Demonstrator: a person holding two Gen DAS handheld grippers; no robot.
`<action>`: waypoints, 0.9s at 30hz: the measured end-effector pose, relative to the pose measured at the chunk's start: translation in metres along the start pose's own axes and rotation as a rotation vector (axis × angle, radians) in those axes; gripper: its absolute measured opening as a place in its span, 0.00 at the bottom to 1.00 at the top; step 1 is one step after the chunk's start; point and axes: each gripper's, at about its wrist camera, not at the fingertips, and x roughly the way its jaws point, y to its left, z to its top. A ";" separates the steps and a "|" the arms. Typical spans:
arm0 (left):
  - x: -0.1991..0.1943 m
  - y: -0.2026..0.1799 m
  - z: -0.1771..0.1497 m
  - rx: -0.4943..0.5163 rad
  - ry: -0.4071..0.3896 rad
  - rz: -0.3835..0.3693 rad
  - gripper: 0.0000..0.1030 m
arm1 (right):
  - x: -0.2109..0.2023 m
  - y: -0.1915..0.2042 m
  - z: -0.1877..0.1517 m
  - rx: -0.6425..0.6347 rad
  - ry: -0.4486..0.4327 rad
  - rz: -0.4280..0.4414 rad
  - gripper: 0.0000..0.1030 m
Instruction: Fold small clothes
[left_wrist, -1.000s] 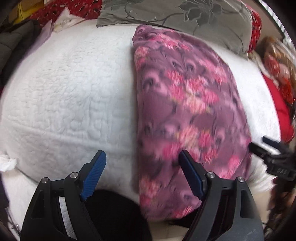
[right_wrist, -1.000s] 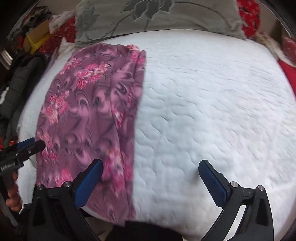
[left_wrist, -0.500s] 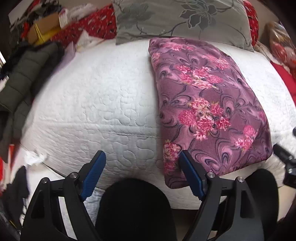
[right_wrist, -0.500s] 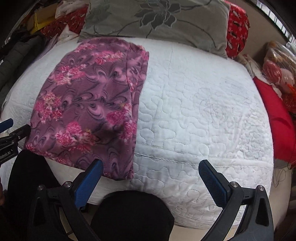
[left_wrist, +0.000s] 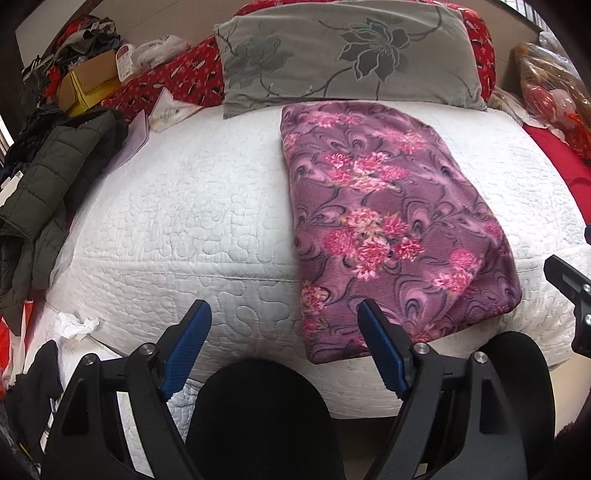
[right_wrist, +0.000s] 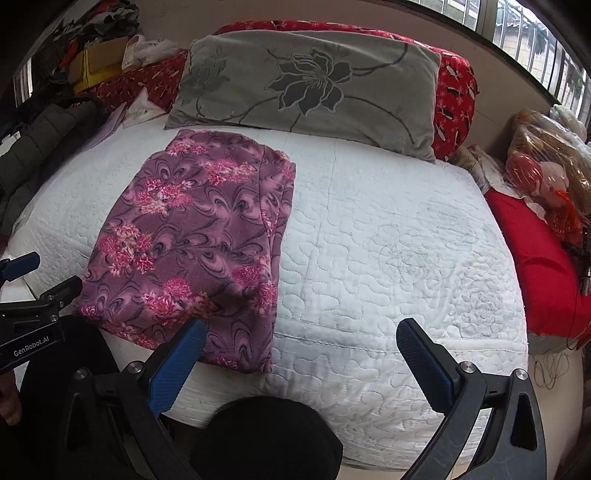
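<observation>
Currently idle: left gripper (left_wrist: 284, 347) and right gripper (right_wrist: 301, 363) both spread wide, gripping nothing, purple floral garment (left_wrist: 391, 221) folded flat on white quilt (left_wrist: 184, 221) just beyond fingertips, likely done.

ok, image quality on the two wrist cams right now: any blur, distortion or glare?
Left wrist view: sharp, quilt stitching and garment print crisp; strong fisheye bulge, dark corners; soft even light, no glare. Right wrist view: also sharp, same barrel bend on the pillow; window at top right bright but not blown out; only faint shadow under the right gripper.
</observation>
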 end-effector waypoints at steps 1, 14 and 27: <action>-0.001 0.000 0.000 0.001 -0.004 -0.003 0.79 | -0.003 0.000 -0.001 0.004 -0.007 0.000 1.00; -0.012 -0.011 -0.008 0.023 -0.013 -0.057 0.79 | -0.015 -0.006 -0.006 0.047 -0.034 -0.014 1.00; -0.016 -0.009 -0.009 0.021 -0.007 -0.102 0.79 | -0.021 0.001 -0.006 0.025 -0.048 -0.029 1.00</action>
